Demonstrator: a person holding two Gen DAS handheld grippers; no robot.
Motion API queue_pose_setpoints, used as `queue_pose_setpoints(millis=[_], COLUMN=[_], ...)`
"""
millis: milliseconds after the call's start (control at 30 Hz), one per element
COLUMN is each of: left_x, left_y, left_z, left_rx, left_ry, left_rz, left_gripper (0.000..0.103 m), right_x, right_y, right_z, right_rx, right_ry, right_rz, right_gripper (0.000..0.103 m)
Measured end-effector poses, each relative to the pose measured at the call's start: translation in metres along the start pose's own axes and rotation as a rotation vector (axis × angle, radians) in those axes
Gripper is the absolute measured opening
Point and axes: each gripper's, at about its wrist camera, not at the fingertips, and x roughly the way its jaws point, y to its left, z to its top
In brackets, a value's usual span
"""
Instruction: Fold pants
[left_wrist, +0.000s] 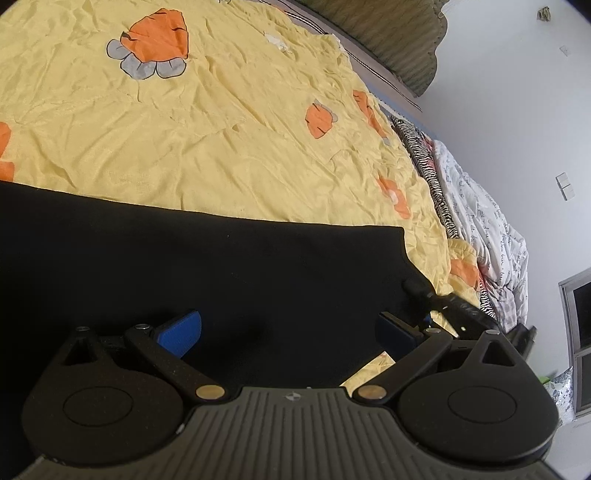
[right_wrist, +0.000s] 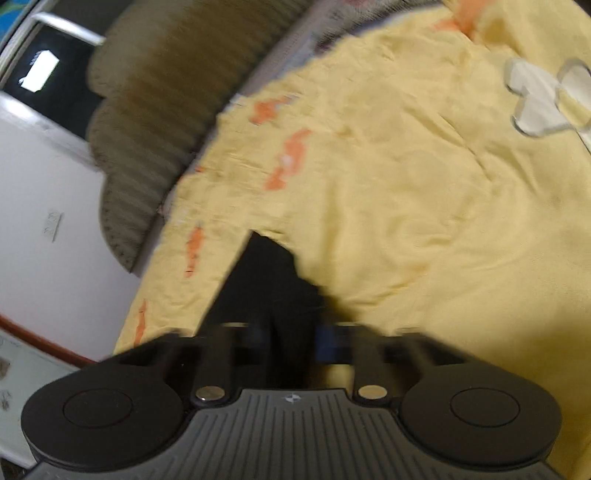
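Yellow bedsheet (left_wrist: 229, 155) with orange prints carried the black pants (left_wrist: 184, 266). Left gripper (left_wrist: 288, 328) gaped wide over the cloth, gripping nothing. Right gripper (right_wrist: 291, 332) pinched a pants corner, blurred. Likely mid-fold; next, carrying that corner across and laying it flat.

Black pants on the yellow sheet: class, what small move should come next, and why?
Probably close the left gripper on the black pants. Its blue pads stand wide apart with the cloth lying between them, ungripped. The right gripper appears narrowly closed on a raised fold of the pants, though its view is blurred. Both must hold before folding over the yellow sheet.
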Motion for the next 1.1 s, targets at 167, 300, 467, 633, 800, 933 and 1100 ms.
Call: queue_pose_setpoints(millis=[167, 300, 467, 633, 800, 933, 1100], left_x=[0.0, 0.008, 0.021, 0.036, 0.032, 0.012, 0.009], left_y=[0.002, -0.005, -0.021, -0.036, -0.041, -0.037, -0.026], left_z=[0.005, 0.015, 0.028, 0.036, 0.031, 0.014, 0.011], left_rx=[-0.013, -0.034, -0.089, -0.103, -0.005, 0.108, 0.126], left_ry=[-0.022, -0.009, 0.017, 0.039, 0.07, 0.019, -0.006], left_rz=[0.009, -0.078, -0.267, -0.378, -0.379, -0.33, -0.186], left_gripper=[0.101, 0.101, 0.102, 0.102, 0.098, 0.088, 0.023], right_x=[-0.012, -0.028, -0.037, -0.039, -0.043, -0.044, -0.045], right_y=[0.022, 0.074, 0.131, 0.158, 0.178, 0.187, 0.189], right_z=[-0.01, -0.035, -0.085, -0.13, -0.177, -0.193, -0.21], right_rx=[-0.161, -0.425, -0.738, -0.874, -1.085, -1.147, -1.112], right_ry=[-0.042, -0.073, -0.062, -0.001, 0.031, -0.037, -0.044], right_rz=[-0.011, -0.014, -0.017, 0.048, 0.063, 0.009, 0.027], right_gripper=[0.006, 0.006, 0.006, 0.006, 0.006, 0.006, 0.006])
